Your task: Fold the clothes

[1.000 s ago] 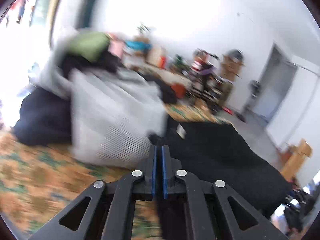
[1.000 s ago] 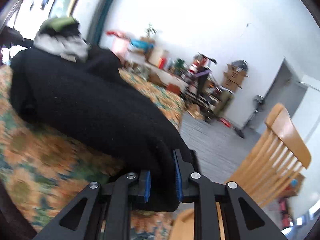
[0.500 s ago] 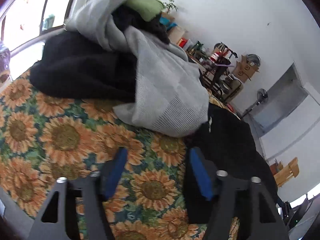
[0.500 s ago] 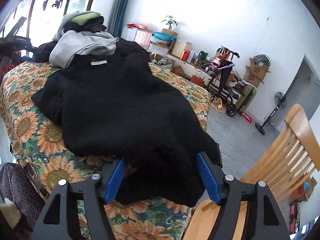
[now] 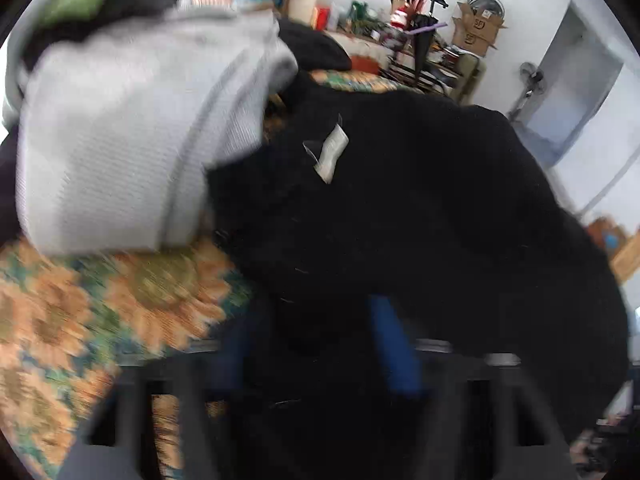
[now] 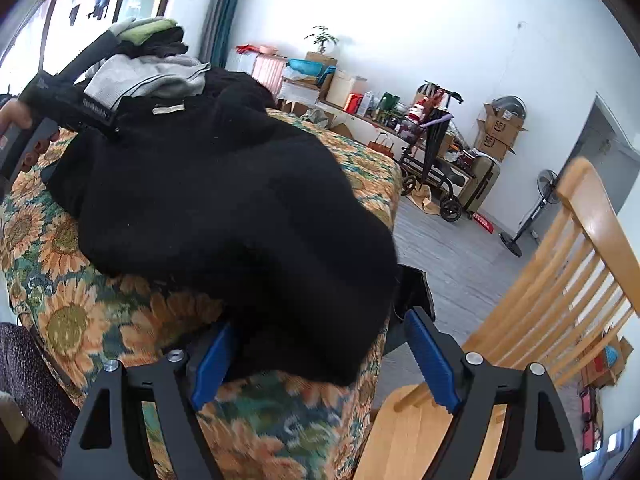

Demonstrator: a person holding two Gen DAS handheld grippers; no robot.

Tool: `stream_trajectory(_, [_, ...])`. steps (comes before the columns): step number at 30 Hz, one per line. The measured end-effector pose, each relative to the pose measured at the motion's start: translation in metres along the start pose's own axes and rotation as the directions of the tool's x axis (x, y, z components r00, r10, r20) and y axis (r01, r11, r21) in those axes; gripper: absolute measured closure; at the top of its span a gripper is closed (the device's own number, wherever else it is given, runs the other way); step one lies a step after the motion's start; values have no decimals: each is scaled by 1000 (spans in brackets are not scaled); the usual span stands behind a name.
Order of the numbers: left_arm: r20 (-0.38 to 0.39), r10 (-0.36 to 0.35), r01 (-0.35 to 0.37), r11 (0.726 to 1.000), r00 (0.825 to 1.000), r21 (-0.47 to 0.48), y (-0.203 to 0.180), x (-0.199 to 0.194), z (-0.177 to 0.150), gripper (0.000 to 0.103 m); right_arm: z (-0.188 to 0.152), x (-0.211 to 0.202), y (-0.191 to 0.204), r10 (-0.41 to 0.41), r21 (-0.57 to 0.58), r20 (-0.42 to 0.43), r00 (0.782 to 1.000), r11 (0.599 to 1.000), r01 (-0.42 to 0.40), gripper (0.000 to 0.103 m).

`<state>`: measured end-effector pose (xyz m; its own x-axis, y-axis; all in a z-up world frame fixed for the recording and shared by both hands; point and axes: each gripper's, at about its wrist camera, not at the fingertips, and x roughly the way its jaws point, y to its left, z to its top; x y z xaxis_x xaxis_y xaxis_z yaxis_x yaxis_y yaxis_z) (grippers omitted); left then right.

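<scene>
Black sweater [image 6: 224, 208] lies rumpled across sunflower-print cloth [image 6: 68, 320].

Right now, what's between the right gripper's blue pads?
In the right wrist view, the near edge of the black sweater lies between the opening right gripper, over the sunflower cloth.

One black sweater [image 6: 224, 200] lies spread over one sunflower-print bed [image 6: 68, 320], with one grey garment [image 5: 132, 136] and one green one [image 6: 150, 28] heaped at its far end. One wooden chair [image 6: 568, 264] stands beside the bed, one standing fan [image 6: 540, 200] by the far wall, and two hand-held grippers are in play.
</scene>
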<state>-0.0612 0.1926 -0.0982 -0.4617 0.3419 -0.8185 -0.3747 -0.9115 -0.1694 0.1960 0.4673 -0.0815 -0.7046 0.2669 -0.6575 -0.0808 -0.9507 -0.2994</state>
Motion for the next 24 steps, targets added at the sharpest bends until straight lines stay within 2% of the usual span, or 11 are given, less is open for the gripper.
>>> stream_trajectory(2, [47, -71, 73, 997, 996, -24, 7, -13, -2, 93, -2, -1, -6, 2, 22, 3, 1000, 1000, -2, 17])
stream_trajectory(5, [108, -138, 147, 986, 985, -79, 24, -39, 0, 94, -2, -3, -13, -6, 42, -3, 1000, 999, 6, 17])
stream_trajectory(8, [166, -139, 162, 977, 976, -137, 45, -73, 6, 94, -2, -8, -18, -1, 65, 3, 1000, 998, 1, 17])
stream_trajectory(10, [235, -144, 185, 969, 961, -164, 60, -103, 8, 94, -2, -15, -19, 18, 78, 16, 1000, 997, -19, 17])
stream_trajectory(15, [405, -129, 222, 956, 905, -193, 104, -187, 8, 94, -2, -37, -15, 56, 58, 57, 997, 997, -59, 17])
stream_trajectory(17, [452, -85, 202, 955, 888, -218, 128, -214, 5, 94, 0, -47, -14, 79, 52, 88, 993, 995, -84, 17])
stream_trajectory(19, [470, 7, 131, 957, 883, -260, 149, -232, 0, 94, 4, -56, -13, 96, 52, 119, 988, 993, -103, 15])
stream_trajectory(22, [394, 185, -52, 944, 900, -325, 184, -226, -12, 94, 15, -54, -8, 105, 59, 132, 986, 992, -114, 14])
stream_trajectory(24, [303, 247, -126, 921, 920, -369, 208, -201, -23, 94, 26, -45, 0, 115, 57, 121, 986, 991, -123, 14])
